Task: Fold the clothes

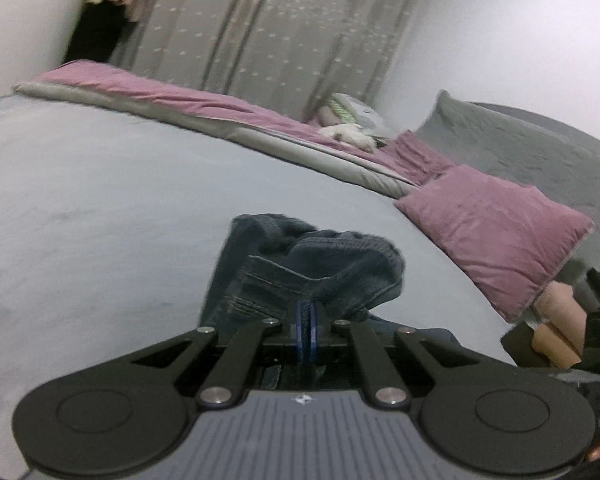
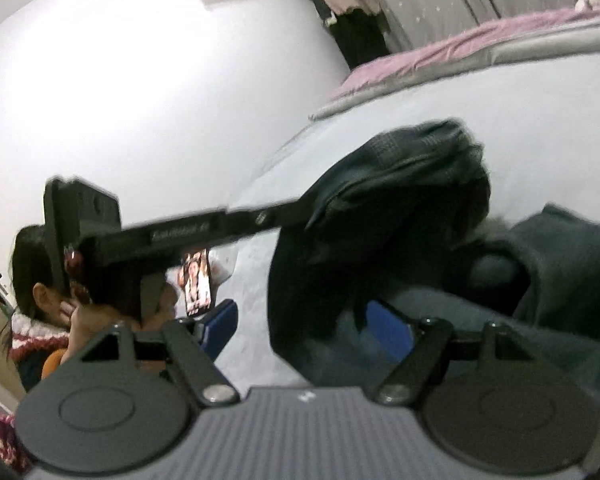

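A pair of dark blue jeans (image 1: 300,268) lies bunched on the grey bed (image 1: 100,200). My left gripper (image 1: 306,332) is shut on a fold of the jeans at its blue pads, holding the cloth just above the bed. In the right wrist view the jeans (image 2: 380,220) hang close before the camera. My right gripper (image 2: 304,332) stands wide open with the denim draped between its blue fingers (image 2: 388,332). The left gripper's body (image 2: 160,236) crosses that view and reaches into the jeans.
A pink cushion (image 1: 496,232) lies at the bed's right. A pink and grey quilt (image 1: 204,108) runs along the far edge below grey curtains (image 1: 268,24). A person holding a phone (image 2: 198,284) sits at the left of the bed.
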Motion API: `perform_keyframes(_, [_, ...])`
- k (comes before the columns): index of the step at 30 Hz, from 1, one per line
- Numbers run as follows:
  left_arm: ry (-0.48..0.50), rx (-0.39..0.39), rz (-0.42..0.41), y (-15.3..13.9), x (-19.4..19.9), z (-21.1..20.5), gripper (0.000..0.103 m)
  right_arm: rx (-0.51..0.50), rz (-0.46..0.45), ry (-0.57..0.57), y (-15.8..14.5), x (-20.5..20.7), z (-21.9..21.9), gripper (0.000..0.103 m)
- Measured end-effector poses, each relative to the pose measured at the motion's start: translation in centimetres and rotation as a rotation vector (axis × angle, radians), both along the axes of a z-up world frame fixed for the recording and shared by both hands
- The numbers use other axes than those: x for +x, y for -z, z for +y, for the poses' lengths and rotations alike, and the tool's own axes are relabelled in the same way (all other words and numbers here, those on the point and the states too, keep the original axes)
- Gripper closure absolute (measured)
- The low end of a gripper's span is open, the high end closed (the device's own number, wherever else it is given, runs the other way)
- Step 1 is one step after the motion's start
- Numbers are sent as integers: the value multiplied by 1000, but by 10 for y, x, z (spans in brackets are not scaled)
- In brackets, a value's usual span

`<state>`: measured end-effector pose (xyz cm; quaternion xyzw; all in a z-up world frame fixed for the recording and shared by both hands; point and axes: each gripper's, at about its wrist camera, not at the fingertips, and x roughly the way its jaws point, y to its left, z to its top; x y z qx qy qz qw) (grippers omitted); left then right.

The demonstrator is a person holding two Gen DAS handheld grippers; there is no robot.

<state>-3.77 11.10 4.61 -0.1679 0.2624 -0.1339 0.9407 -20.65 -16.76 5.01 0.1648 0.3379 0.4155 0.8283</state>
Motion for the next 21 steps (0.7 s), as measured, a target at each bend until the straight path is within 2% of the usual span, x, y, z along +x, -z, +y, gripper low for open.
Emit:
perform_keyframes(2, [-37,-5,19,2,-3,8,98,3,-11,38,-3,-1,-13,28])
perform_keyframes(4, [-73,-5,43,4,-6,18,98,4,-11,84,-5,23,-40,28])
perform_keyframes(6, [-112,0,75,7,-7,26,98,-11,-18,139,-10,44,-45,28])
perform_keyframes(9, [-156,2,132,14,-5,36,98,-41,-18,229,-17,58,-66,28])
perform_keyframes(14, [-210,22,224,27,-3,48,98,-72,-6,337,-15,86,-56,29])
perform_keyframes(19, [-248,69,286,38,1,51,97,-106,-22,360,-10,97,-45,29])
perform_keyframes(21, [-255,73,317,42,2,52,97,-115,-25,365,-4,116,-37,29])
